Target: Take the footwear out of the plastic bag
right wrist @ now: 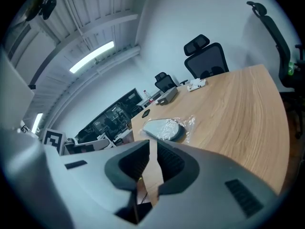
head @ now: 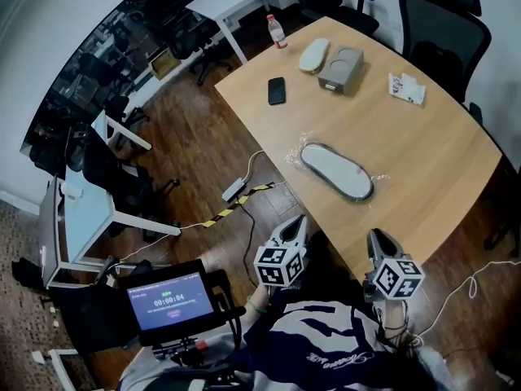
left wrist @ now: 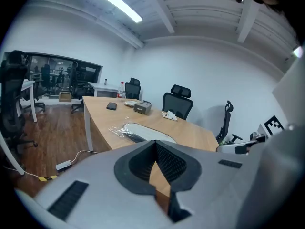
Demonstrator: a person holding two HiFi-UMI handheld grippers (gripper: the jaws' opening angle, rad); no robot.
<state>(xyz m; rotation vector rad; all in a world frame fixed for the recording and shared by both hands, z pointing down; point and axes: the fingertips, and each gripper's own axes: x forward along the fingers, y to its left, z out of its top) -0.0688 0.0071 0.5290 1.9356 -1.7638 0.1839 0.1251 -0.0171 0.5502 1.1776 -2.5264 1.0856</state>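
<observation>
A grey slipper with a dark sole, wrapped in a clear plastic bag (head: 338, 171), lies on the wooden table (head: 423, 153) near its front edge. The bag also shows in the left gripper view (left wrist: 143, 131) and the right gripper view (right wrist: 164, 129). Both grippers hang off the table's near edge, short of the bag. My left gripper (head: 293, 223) (left wrist: 155, 144) has its jaw tips touching and holds nothing. My right gripper (head: 379, 239) (right wrist: 151, 146) shows a narrow gap between its jaws, with nothing in it.
At the far end of the table lie a second, bare slipper (head: 313, 54), a grey box (head: 342, 69), a black phone (head: 277, 90), a bottle (head: 277, 31) and a small packet (head: 406, 88). Office chairs (head: 444, 23) stand behind the table. Cables and a power strip (head: 234, 190) lie on the floor to the left.
</observation>
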